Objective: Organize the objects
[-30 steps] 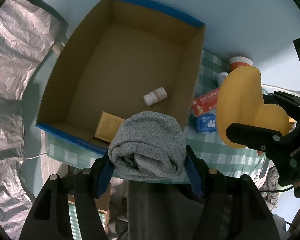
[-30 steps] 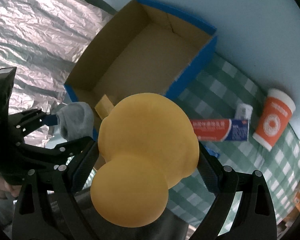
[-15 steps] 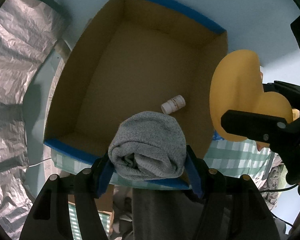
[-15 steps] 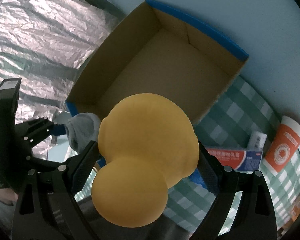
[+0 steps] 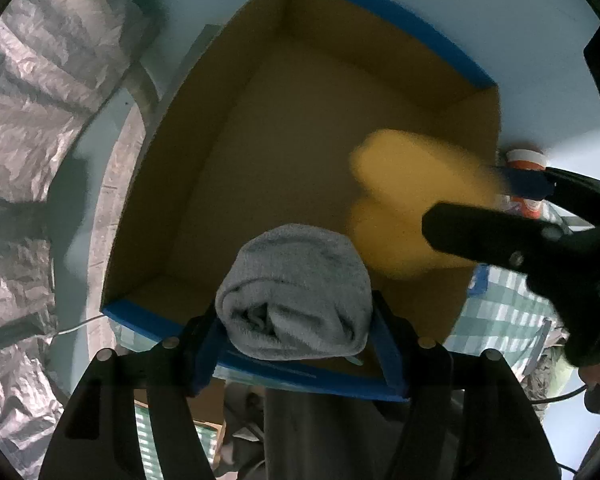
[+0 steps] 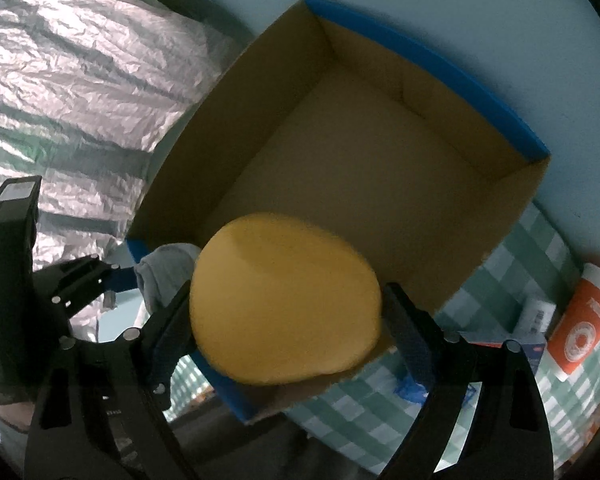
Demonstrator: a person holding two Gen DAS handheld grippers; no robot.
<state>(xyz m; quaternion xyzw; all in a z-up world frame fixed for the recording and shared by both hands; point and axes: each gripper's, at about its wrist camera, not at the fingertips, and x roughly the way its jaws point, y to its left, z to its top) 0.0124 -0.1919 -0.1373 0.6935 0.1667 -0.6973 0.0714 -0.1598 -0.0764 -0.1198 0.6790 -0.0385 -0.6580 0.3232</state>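
My left gripper (image 5: 296, 320) is shut on a rolled grey towel (image 5: 296, 292) and holds it above the near rim of an open cardboard box (image 5: 300, 128) with blue edges. My right gripper (image 6: 286, 312) is shut on a yellow rubber duck (image 6: 284, 300), held over the box's near right corner (image 6: 380, 184). The duck shows blurred in the left wrist view (image 5: 404, 200), with the right gripper's black body (image 5: 540, 248) beside it. The towel and left gripper show at the left of the right wrist view (image 6: 164, 272). The box floor that shows is bare.
The box stands on a green checked tablecloth (image 6: 500, 380). To its right are an orange and white paper cup (image 6: 580, 328), a small white bottle (image 6: 536, 312) and the end of a red and blue carton (image 6: 500, 344). Crinkled silver foil (image 6: 80, 80) hangs at the left.
Both grippers have moved forward over the box with their loads. The duck has swung in over the box and tilted. The small bottle and yellow pad in the box are now hidden.
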